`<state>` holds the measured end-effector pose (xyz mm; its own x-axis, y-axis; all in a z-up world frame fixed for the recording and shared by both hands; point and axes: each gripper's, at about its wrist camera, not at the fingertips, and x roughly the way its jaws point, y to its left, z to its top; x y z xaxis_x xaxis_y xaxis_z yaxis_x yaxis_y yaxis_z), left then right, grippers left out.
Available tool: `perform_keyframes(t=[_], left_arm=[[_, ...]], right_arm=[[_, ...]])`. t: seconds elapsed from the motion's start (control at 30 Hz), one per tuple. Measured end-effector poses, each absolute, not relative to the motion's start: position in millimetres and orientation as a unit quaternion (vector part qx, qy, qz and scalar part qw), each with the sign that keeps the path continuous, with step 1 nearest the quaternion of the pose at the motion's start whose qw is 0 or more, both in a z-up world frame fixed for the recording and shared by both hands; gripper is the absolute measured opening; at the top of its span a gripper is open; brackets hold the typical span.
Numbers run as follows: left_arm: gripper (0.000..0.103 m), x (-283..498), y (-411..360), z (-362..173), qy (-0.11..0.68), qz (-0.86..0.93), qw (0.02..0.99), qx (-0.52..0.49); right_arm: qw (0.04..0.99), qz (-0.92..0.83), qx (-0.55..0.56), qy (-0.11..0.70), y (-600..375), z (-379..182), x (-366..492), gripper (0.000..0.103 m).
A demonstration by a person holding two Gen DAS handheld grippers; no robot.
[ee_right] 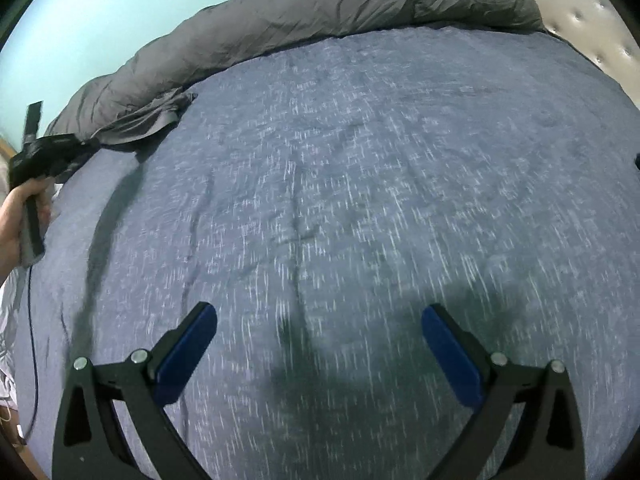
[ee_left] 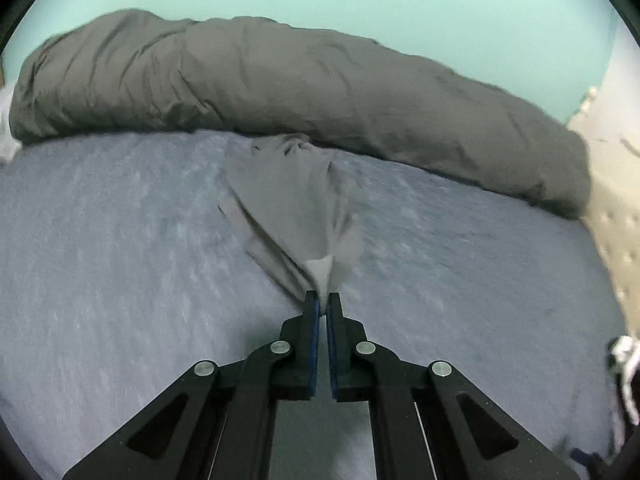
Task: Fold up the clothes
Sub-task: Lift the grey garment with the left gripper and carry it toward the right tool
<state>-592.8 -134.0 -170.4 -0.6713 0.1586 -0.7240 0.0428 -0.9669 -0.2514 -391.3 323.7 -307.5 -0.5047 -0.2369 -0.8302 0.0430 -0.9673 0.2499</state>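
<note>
The bed (ee_right: 360,160) took up pretty much everything, covered in a blue heathered sheet, though it was streaky with motion blur in both wrist views. Along the far side a big grey duvet (ee_left: 280,80) lay bunched up in a long roll, its ends cut off by the fisheye edge. A pale tufted headboard (ee_right: 600,12) only peeked in at the corner. The grey garment (ee_left: 288,204) was stretched from the foot of that duvet to the left gripper (ee_left: 322,300), whose pads were clamped on one corner of it; couldn't tell what kind of clothing it was. The right gripper (ee_right: 320,320) hung over bare sheet, fingers spread wide, nothing in them. A hand (ee_right: 16,216) was half cropped at the left edge.
</note>
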Motion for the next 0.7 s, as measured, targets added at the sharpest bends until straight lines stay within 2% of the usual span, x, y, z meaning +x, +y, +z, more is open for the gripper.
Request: perform_keyframes(t=[0.7], left_arm=[[0.003,-336,-79,-153,-0.173,0.924,0.127,-0.317]], right_arm=[[0.107,-0.896,0.411,-0.132,326,-311,-275,0.103]])
